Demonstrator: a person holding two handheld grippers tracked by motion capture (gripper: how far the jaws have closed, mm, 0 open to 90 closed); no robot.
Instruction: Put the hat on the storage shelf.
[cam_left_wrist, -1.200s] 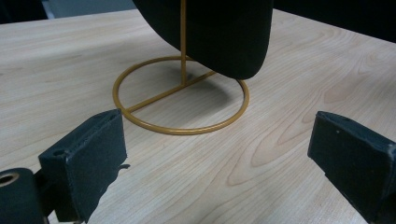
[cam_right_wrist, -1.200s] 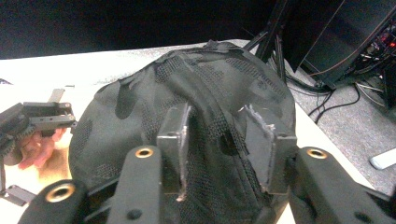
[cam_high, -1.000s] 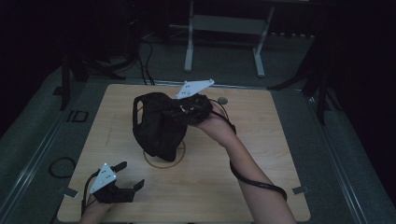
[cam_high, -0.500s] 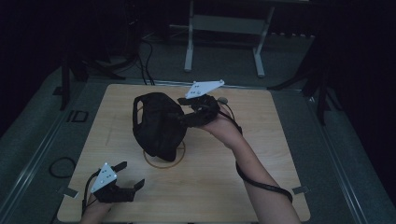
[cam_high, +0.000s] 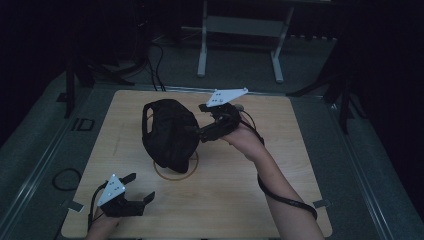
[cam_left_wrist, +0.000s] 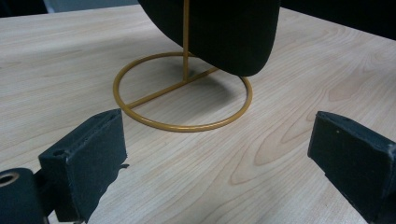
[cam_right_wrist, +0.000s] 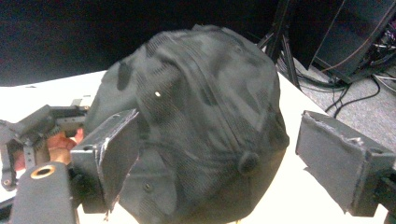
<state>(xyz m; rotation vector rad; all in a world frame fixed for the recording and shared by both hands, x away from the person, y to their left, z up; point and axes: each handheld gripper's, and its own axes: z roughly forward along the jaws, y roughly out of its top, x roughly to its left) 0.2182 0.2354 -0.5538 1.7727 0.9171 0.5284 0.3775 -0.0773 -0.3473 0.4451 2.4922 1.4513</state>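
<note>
A black cap (cam_high: 167, 132) hangs on a gold wire stand (cam_high: 176, 172) in the middle of the wooden table (cam_high: 280, 200). My right gripper (cam_high: 197, 125) is held just right of the cap, open, with its jaws wide apart. In the right gripper view the cap (cam_right_wrist: 196, 116) sits just ahead of that gripper (cam_right_wrist: 219, 158), with nothing clamped. My left gripper (cam_high: 140, 187) rests open near the table's front left corner. In the left gripper view, this gripper (cam_left_wrist: 215, 158) faces the stand's ring base (cam_left_wrist: 182, 126) and the cap's lower edge (cam_left_wrist: 224, 32).
A cable (cam_high: 285, 197) trails from the right forearm across the table's right side. Metal frame legs (cam_high: 202, 45) and cables lie on the dark floor beyond the far edge. Bare wood lies between the left gripper and the stand.
My right gripper has drawn back to the right, off the top of the cap, and its jaws now stand apart beside it. The cap stays on the stand. The left gripper has not moved.
</note>
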